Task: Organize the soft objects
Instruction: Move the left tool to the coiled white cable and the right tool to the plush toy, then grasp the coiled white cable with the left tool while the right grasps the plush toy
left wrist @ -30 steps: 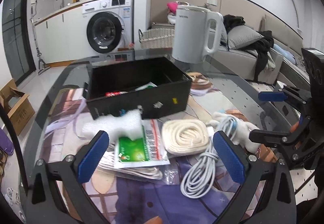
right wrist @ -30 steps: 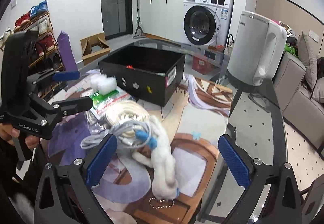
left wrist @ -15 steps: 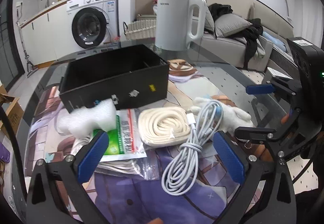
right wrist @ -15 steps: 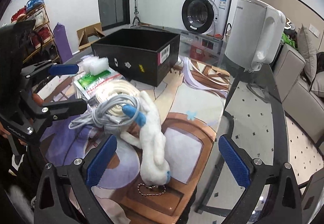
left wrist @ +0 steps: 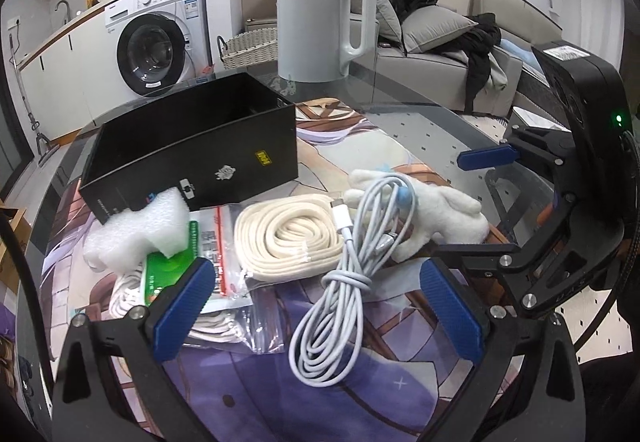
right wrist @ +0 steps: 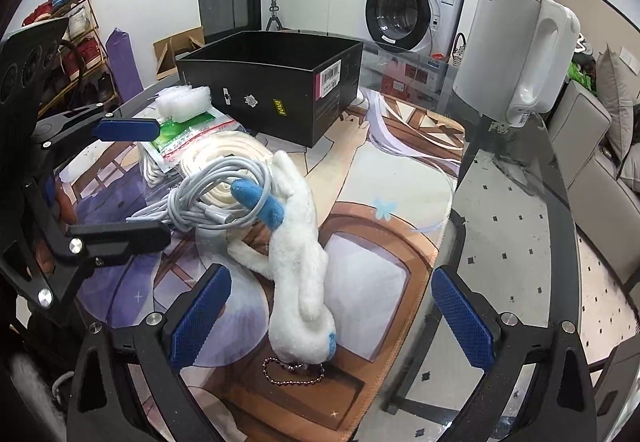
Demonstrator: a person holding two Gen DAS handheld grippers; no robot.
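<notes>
Both my grippers are spread wide with nothing between the pads. My left gripper [left wrist: 320, 306] hangs low over the near end of the grey charging cable [left wrist: 340, 290], closer to the pile than a second ago, when I was higher and looking down into the black box [left wrist: 200, 158]; now I see only its near wall. My right gripper [right wrist: 332, 318] has dropped toward the white plush toy [right wrist: 298, 254], whose head and bead chain [right wrist: 294, 372] lie right between my open fingers.

Nothing on the mat has shifted: the cable is draped across the cream rope coil [left wrist: 288, 234] and the plush's body, the foam piece [left wrist: 140, 230] sits on the green packet in its zip bag [left wrist: 176, 266], touching the box's near wall, all left of the rope. The white kettle [left wrist: 320, 26] stands far behind the box.

So the sorting has barely begun. I judge the plush is my right side's first pick, but the cable loop over it may drag along, so I would lift slowly or let my left side clear the cable first.
</notes>
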